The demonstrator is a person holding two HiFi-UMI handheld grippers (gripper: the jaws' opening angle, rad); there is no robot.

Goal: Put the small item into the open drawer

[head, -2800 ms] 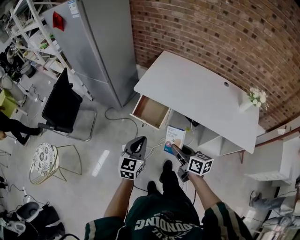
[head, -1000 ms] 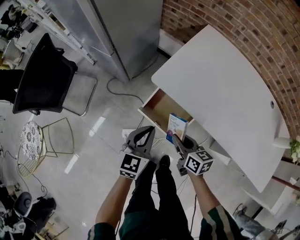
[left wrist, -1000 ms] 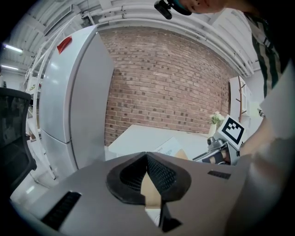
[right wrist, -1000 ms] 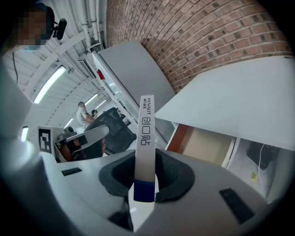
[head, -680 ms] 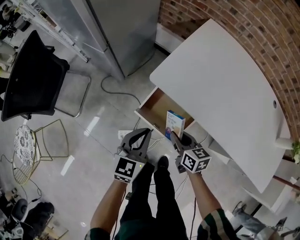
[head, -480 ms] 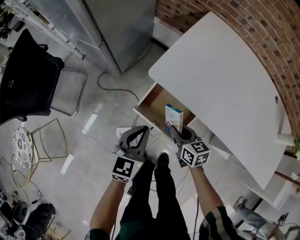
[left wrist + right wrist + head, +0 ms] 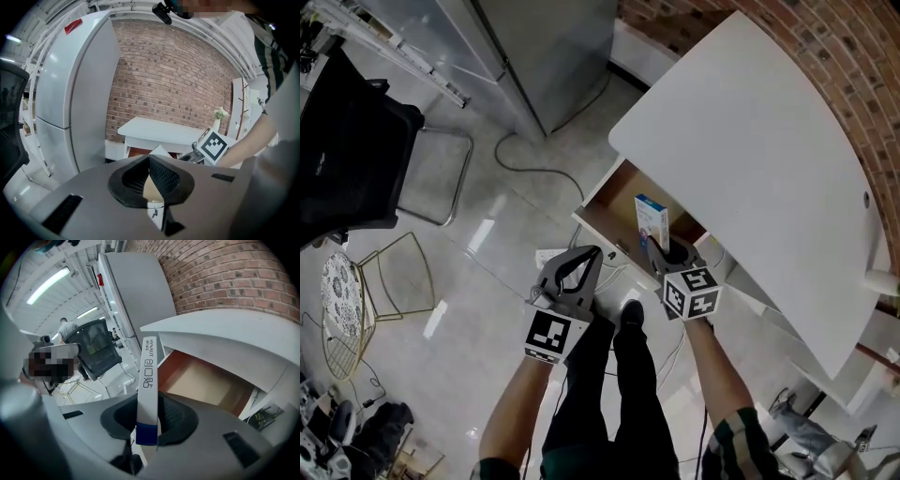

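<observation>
My right gripper (image 7: pixel 659 251) is shut on a small flat white and blue box (image 7: pixel 652 223), which stands upright on its edge. In the head view the box shows over the open drawer (image 7: pixel 609 202), whose wooden inside shows beneath the white desk (image 7: pixel 750 150). In the right gripper view the box (image 7: pixel 149 376) rises between the jaws, and the drawer (image 7: pixel 206 380) lies just ahead and to the right. My left gripper (image 7: pixel 586 258) hangs to the left, short of the drawer front. Its jaws meet with nothing between them (image 7: pixel 149 159).
A grey fridge (image 7: pixel 534 47) stands left of the desk, against the brick wall. A black chair (image 7: pixel 347 141) and a wire stool (image 7: pixel 356 300) are at the far left. A cable (image 7: pixel 525 159) and a white power strip (image 7: pixel 546 258) lie on the floor. The person's shoe (image 7: pixel 628 314) is below the grippers.
The person has stepped closer to the desk. My right gripper has carried the box forward, from in front of the drawer to over it. The left gripper has kept its place beside it, still shut.
</observation>
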